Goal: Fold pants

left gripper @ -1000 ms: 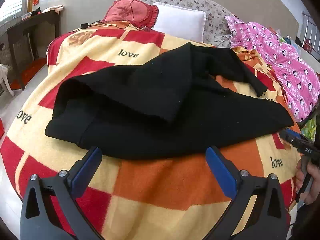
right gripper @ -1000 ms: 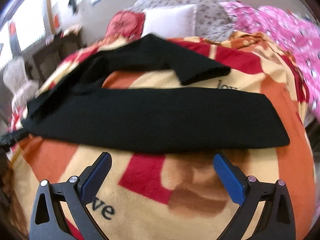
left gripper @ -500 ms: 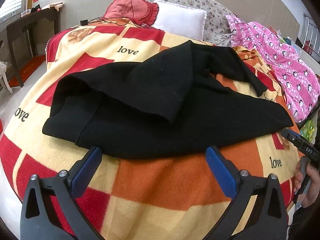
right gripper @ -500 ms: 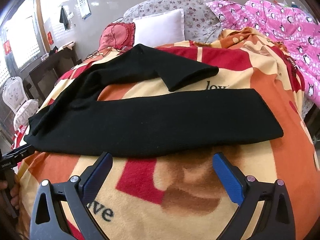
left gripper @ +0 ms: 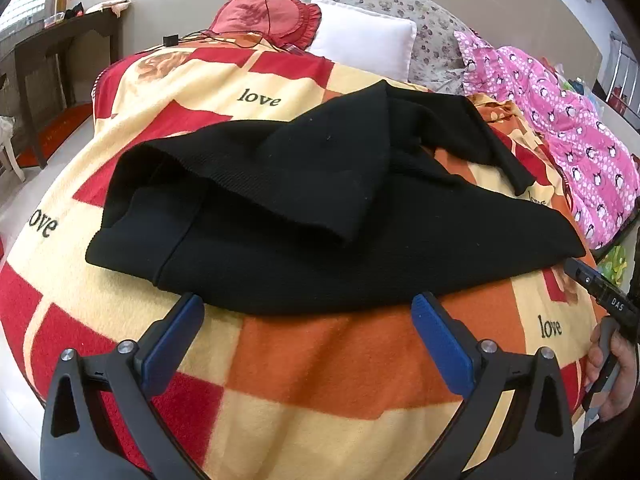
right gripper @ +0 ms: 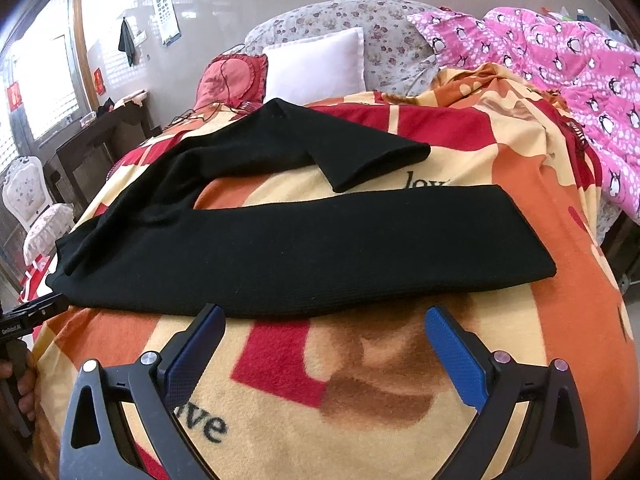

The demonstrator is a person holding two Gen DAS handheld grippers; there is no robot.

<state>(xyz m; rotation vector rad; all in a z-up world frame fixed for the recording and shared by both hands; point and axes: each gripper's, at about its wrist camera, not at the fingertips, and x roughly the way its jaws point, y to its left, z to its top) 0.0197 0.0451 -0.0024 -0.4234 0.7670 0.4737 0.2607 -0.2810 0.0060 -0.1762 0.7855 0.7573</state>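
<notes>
Black knit pants [left gripper: 320, 216] lie spread on a red, orange and cream blanket [left gripper: 320, 360] on a bed. In the left wrist view the waist end is near, with one leg flopped over the other. In the right wrist view the pants [right gripper: 312, 248] show one leg straight across and the other bent back. My left gripper [left gripper: 308, 316] is open and empty, just short of the pants' near edge. My right gripper [right gripper: 324, 328] is open and empty, just short of the near leg's edge.
A white pillow [left gripper: 360, 40], a red cushion [left gripper: 268, 12] and a pink penguin quilt [left gripper: 576, 132] lie at the bed's head and right side. A dark wooden desk [left gripper: 60, 48] stands left, and a white chair [right gripper: 28, 200] beside the bed.
Both grippers have stayed open. The cameras shifted slightly: the right view steadied and tilted up a little, and the pants have not moved.
</notes>
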